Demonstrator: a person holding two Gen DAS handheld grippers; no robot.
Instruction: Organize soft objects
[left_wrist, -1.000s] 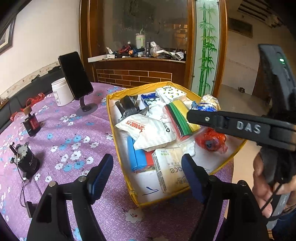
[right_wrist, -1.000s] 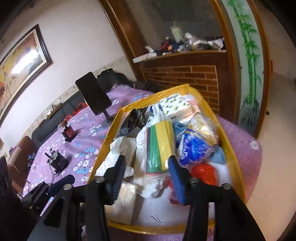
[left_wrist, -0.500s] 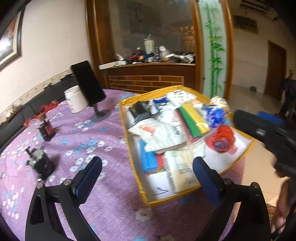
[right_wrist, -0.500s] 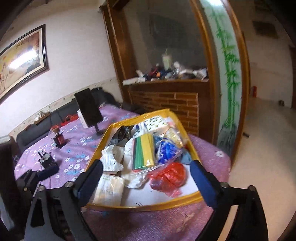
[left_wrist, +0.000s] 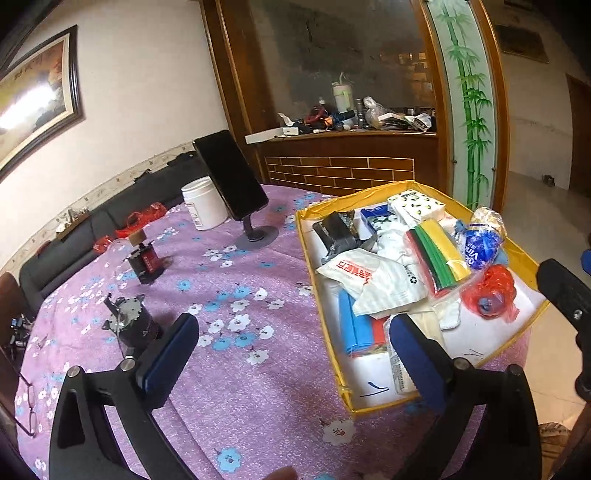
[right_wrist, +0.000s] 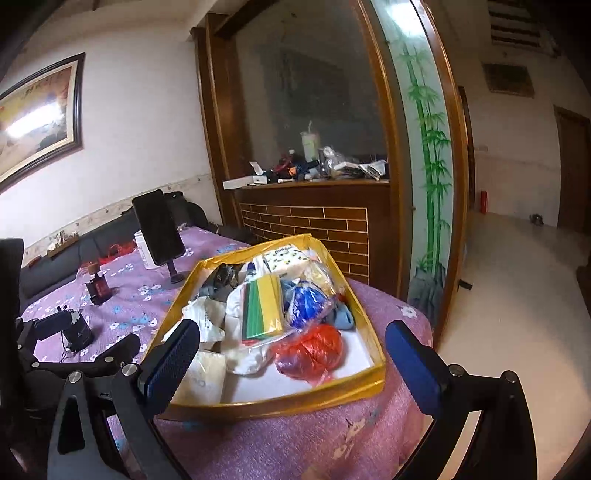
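Note:
A yellow-rimmed box (left_wrist: 384, 404) (right_wrist: 295, 391) on the purple flowered tablecloth holds several soft things. Among them are a red plastic bag (left_wrist: 489, 291) (right_wrist: 310, 350), a green-and-yellow pack (left_wrist: 439, 254) (right_wrist: 264, 310), a blue bag (left_wrist: 480, 247) (right_wrist: 308, 302), a white bag with red print (left_wrist: 369, 280) and a patterned tissue pack (left_wrist: 415, 205) (right_wrist: 286, 260). My left gripper (left_wrist: 291, 332) hovers at the box's near left corner, jaws still opening, nothing between them. My right gripper (right_wrist: 291, 332) stands wide open and empty before the box's near rim.
A black phone on a stand (left_wrist: 231, 173) and a white jar (left_wrist: 205, 203) stand left of the box. Two small dark devices (left_wrist: 144, 258) (left_wrist: 129, 325) and glasses (left_wrist: 26, 406) lie further left. The table edge and tiled floor (right_wrist: 517, 295) are to the right.
Both grippers' jaws have spread wider. Both views have tilted up and drawn back from the box. The right gripper has left the space above the box and now shows at the left view's right edge.

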